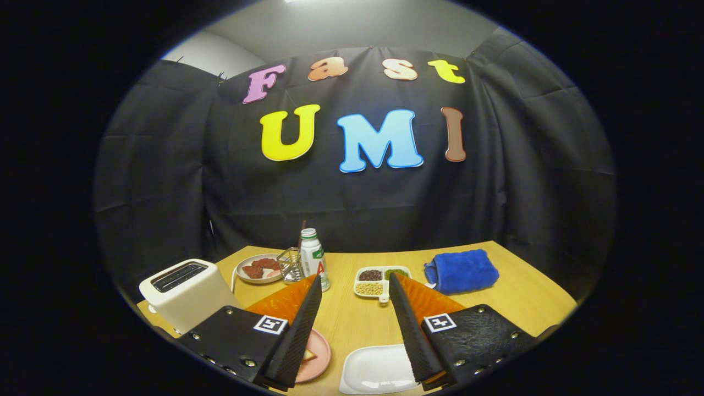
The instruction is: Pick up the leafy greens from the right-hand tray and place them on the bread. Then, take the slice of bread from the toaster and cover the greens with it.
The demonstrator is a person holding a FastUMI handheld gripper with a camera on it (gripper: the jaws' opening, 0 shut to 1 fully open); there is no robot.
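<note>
Gripper view, gripper [355, 286] spread wide and empty, green leafy greens [396, 273] in divided tray [380, 289], cream toaster [184, 293] left.

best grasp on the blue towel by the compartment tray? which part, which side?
Judgement only: the blue towel lies folded in a soft roll on the table, beyond the open gripper, beside the compartment tray. Come down from above and pinch across the roll's short width near its middle. The near rounded edge bulges, giving the fingers something to close on.

Gripper [353, 283] fingers [300, 324] spread wide, nothing between.
</note>
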